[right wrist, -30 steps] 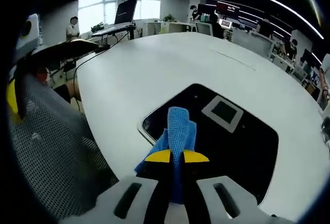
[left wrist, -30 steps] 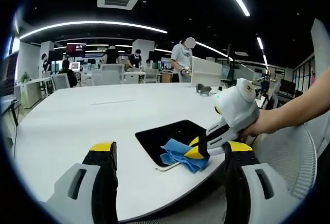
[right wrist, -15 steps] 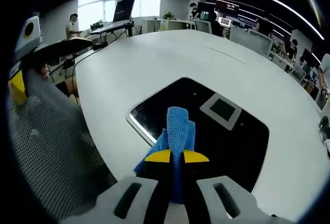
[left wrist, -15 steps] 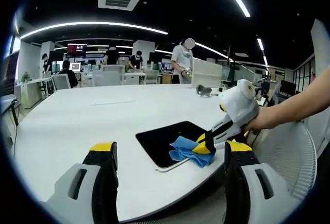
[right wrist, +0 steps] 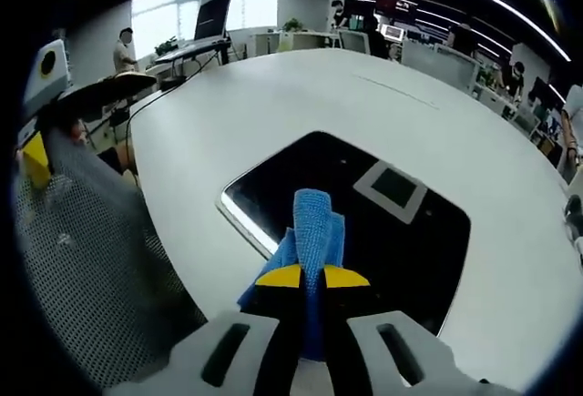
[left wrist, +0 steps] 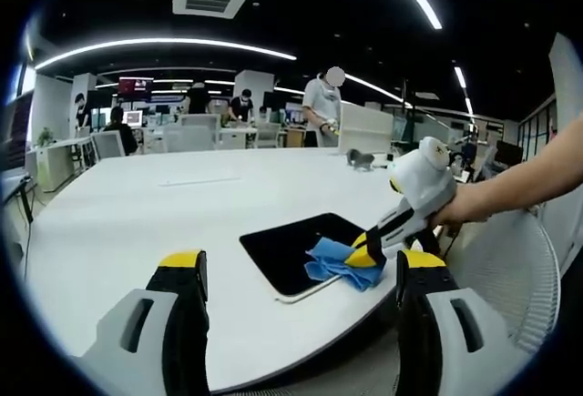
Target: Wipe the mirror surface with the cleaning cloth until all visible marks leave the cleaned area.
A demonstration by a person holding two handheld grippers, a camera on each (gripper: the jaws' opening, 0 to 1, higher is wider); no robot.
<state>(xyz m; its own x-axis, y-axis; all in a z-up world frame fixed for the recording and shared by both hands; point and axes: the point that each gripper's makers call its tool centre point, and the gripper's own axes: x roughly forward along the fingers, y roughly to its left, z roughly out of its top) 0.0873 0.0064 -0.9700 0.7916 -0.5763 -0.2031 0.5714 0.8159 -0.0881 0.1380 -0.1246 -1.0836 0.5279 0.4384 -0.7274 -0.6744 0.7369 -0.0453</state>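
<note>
The mirror (right wrist: 364, 214) lies flat on the white table (right wrist: 301, 105), a dark rounded slab low and centre in the right gripper view and just right of centre in the left gripper view (left wrist: 296, 250). Its glass reflects the dark ceiling and a pale square panel. I can make out no marks on it from here; the surface reads evenly dark, so how much is clean is hard to judge.

The blue cleaning cloth (right wrist: 311, 232) is bunched on the mirror's near edge, at its lower left in the right gripper view. In the left gripper view it sits at the mirror's right corner (left wrist: 335, 264).

The right gripper (right wrist: 311, 276) is clenched on the cloth, its yellow tips pinching the folds and pressing them to the glass. The left gripper (left wrist: 296, 273) sits at the bottom of its own view with its jaws spread wide and nothing between them, hovering over the table edge, apart from the mirror.

The wiping step looks to be in hand, with the cloth working one corner. The next move calls for drawing the cloth across the rest of the glass with steady downward pressure, without dragging the mirror off the table edge. A mesh chair back (right wrist: 100, 259) stands at the left.
</note>
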